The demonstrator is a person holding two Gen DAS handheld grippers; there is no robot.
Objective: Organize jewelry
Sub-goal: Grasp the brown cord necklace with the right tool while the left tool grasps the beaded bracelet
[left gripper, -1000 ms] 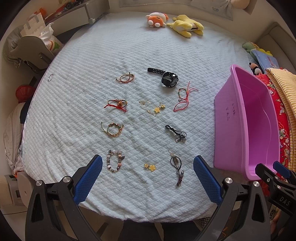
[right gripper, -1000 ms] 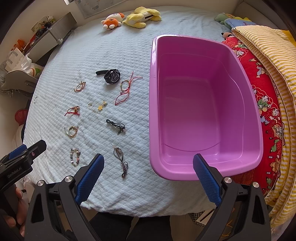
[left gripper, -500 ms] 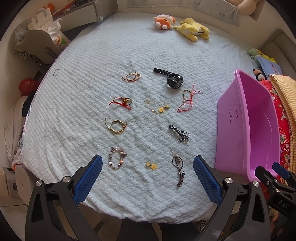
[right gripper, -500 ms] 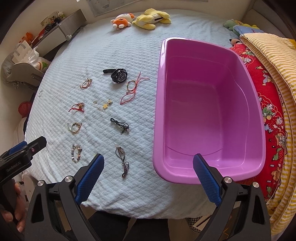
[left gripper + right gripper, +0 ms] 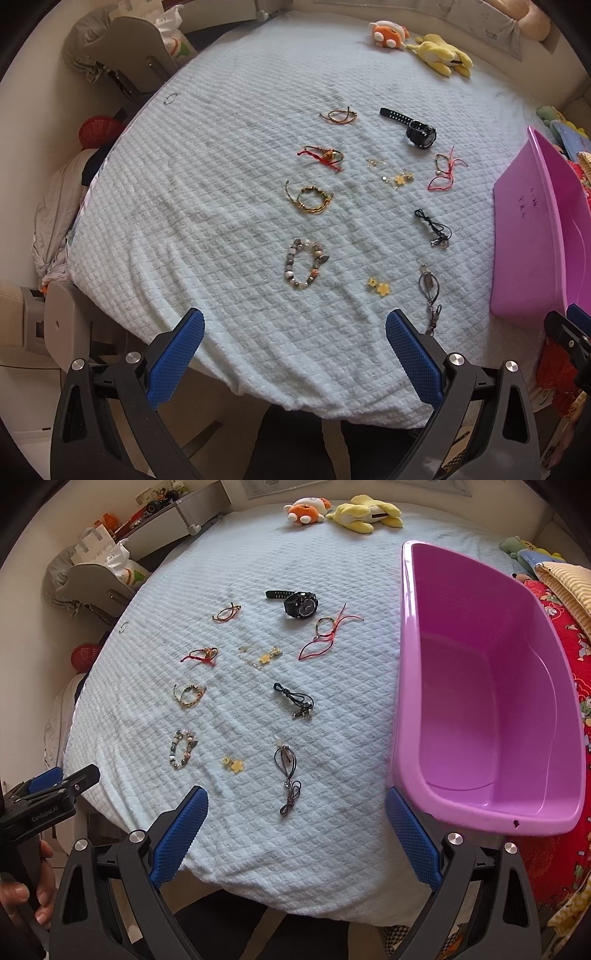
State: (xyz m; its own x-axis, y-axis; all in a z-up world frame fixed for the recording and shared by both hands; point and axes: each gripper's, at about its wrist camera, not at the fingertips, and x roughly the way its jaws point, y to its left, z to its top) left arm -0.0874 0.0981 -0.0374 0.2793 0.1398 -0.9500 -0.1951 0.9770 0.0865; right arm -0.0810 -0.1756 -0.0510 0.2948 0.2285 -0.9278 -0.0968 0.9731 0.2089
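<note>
Several pieces of jewelry lie spread on a pale blue quilted bed cover (image 5: 221, 177): a black watch (image 5: 419, 131), a beaded bracelet (image 5: 304, 266), a braided bracelet (image 5: 309, 198), a red cord bracelet (image 5: 323, 156), a yellow flower charm (image 5: 379, 286) and a dark cord necklace (image 5: 287, 773). An empty pink tub (image 5: 491, 701) stands at the right. My left gripper (image 5: 295, 343) hovers open over the near edge, nothing between its blue pads. My right gripper (image 5: 295, 823) is open too, near the dark cord necklace and the tub's near corner.
Plush toys (image 5: 343, 511) lie at the far end of the bed. A red patterned blanket (image 5: 569, 657) and a striped yellow one lie right of the tub. A grey chair (image 5: 122, 62) and a red basket (image 5: 98, 129) stand left of the bed.
Both grippers have swung leftward and drawn slightly back. The jewelry and tub now sit further right in both views. Nothing on the bed has moved.
</note>
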